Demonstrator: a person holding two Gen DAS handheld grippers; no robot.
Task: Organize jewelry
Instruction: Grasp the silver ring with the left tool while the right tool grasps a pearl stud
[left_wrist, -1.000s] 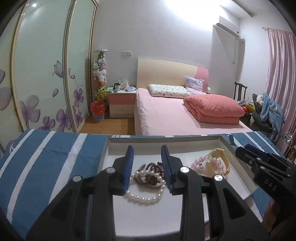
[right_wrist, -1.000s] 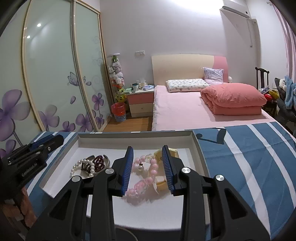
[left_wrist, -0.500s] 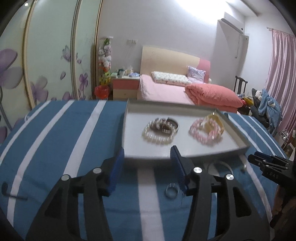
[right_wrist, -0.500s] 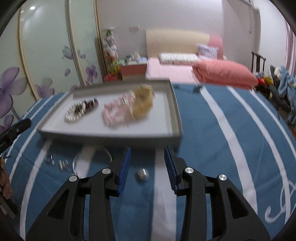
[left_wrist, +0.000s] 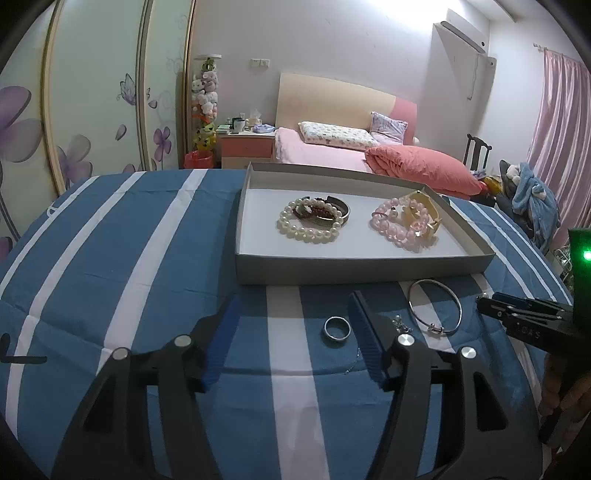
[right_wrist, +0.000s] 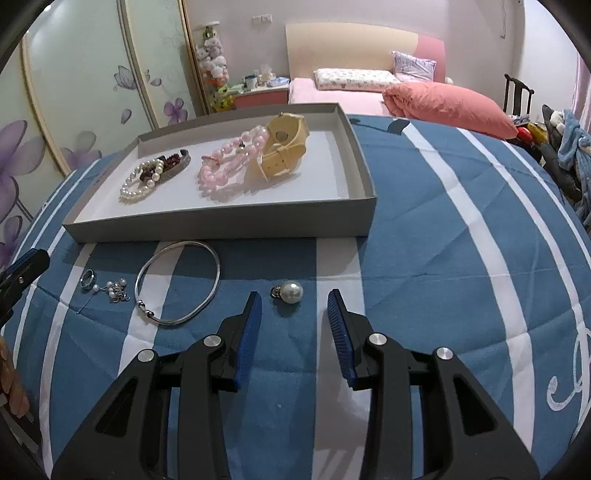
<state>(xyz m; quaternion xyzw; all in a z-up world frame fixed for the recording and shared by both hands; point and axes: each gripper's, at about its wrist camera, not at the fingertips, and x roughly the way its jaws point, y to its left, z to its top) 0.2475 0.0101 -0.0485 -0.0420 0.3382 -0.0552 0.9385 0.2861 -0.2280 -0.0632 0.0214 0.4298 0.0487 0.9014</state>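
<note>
Both claws hang spread and empty over the striped bench. The left claw (left_wrist: 293, 334) frames a ring (left_wrist: 336, 327); the right claw (right_wrist: 294, 317) frames a pearl (right_wrist: 291, 292). A bangle (right_wrist: 178, 282) lies loose nearby, short of the tray (right_wrist: 218, 230). The risks: the round pearl may roll off the pads, and the flat ring may slip, or cloth get pinched.

Only faint embossed characters, perhaps "DAS", show on the right gripper (left_wrist: 532, 314); nothing else reads.
</note>
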